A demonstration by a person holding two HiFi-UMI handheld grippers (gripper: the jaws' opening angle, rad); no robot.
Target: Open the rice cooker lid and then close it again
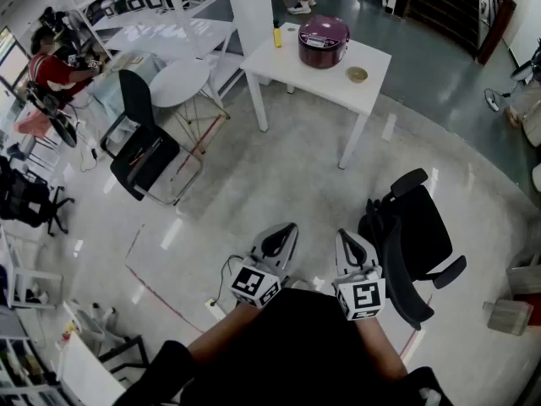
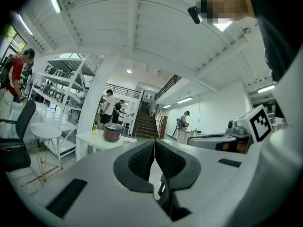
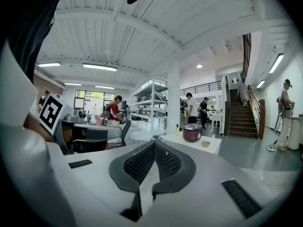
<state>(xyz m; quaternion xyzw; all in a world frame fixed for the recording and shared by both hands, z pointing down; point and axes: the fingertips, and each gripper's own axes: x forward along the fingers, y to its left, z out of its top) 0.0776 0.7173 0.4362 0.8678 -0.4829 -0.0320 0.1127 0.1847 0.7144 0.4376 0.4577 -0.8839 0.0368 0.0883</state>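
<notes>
A maroon rice cooker (image 1: pixel 323 41) with its lid down stands on a white table (image 1: pixel 372 79) far across the floor. It shows small in the left gripper view as the rice cooker (image 2: pixel 112 132) and in the right gripper view as the rice cooker (image 3: pixel 192 132). My left gripper (image 1: pixel 287 229) and right gripper (image 1: pixel 341 237) are held close to my body, side by side, both shut with nothing between the pads. They are far from the cooker. The left gripper's tips (image 2: pixel 154 141) and the right gripper's tips (image 3: pixel 155 141) meet in a point.
A yellow bottle (image 1: pixel 276 35) and a small bowl (image 1: pixel 357 74) share the table. A black office chair (image 1: pixel 414 244) stands just right of me, another chair (image 1: pixel 144 146) and a round white table (image 1: pixel 179 81) to the left. People are in the background near shelves and stairs.
</notes>
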